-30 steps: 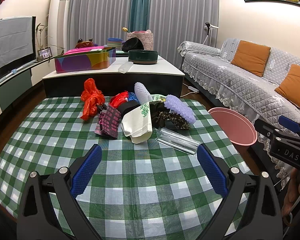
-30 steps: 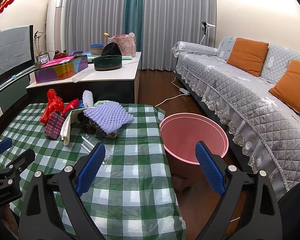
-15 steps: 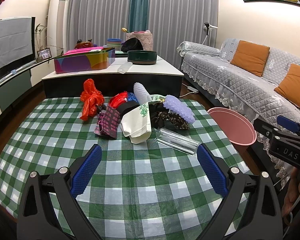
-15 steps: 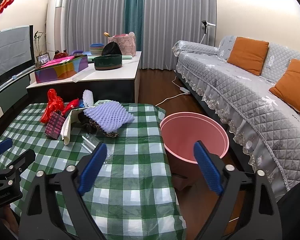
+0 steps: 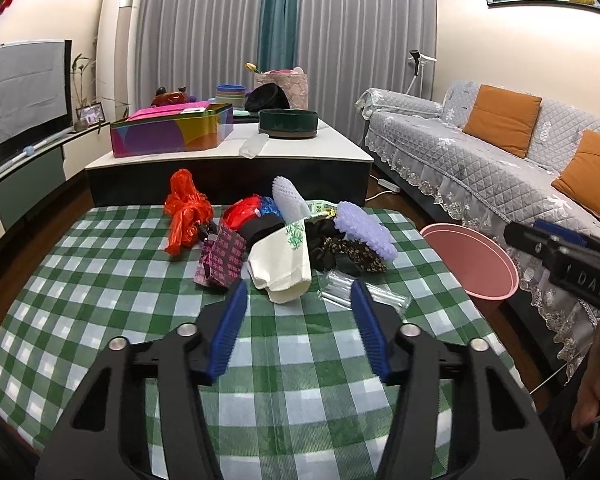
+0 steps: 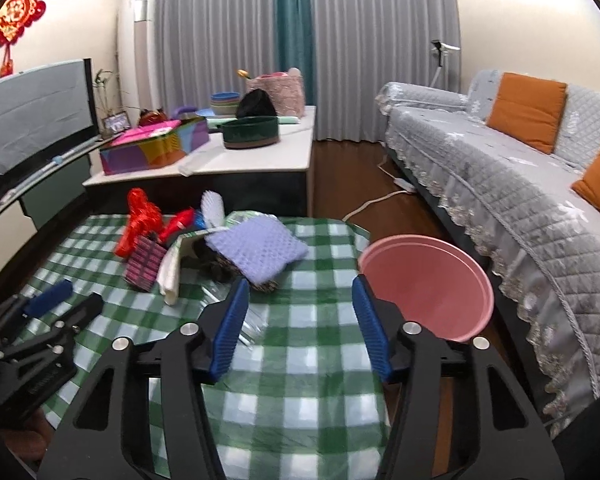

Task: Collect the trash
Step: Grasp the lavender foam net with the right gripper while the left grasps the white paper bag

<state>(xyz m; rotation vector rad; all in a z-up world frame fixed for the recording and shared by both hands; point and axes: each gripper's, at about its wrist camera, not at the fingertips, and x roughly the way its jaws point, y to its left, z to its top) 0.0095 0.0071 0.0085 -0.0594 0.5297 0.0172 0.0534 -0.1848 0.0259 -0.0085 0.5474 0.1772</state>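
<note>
Each view is taken from just behind a gripper's blue fingers, angled down across the checked table. The trash pile is faced squarely from the left; from the right the pink bin is seen closer. Pile, bin and sofa are shared.

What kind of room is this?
Most likely a home living room: a quilted grey sofa with orange cushions, a covered television and long window curtains.
</note>
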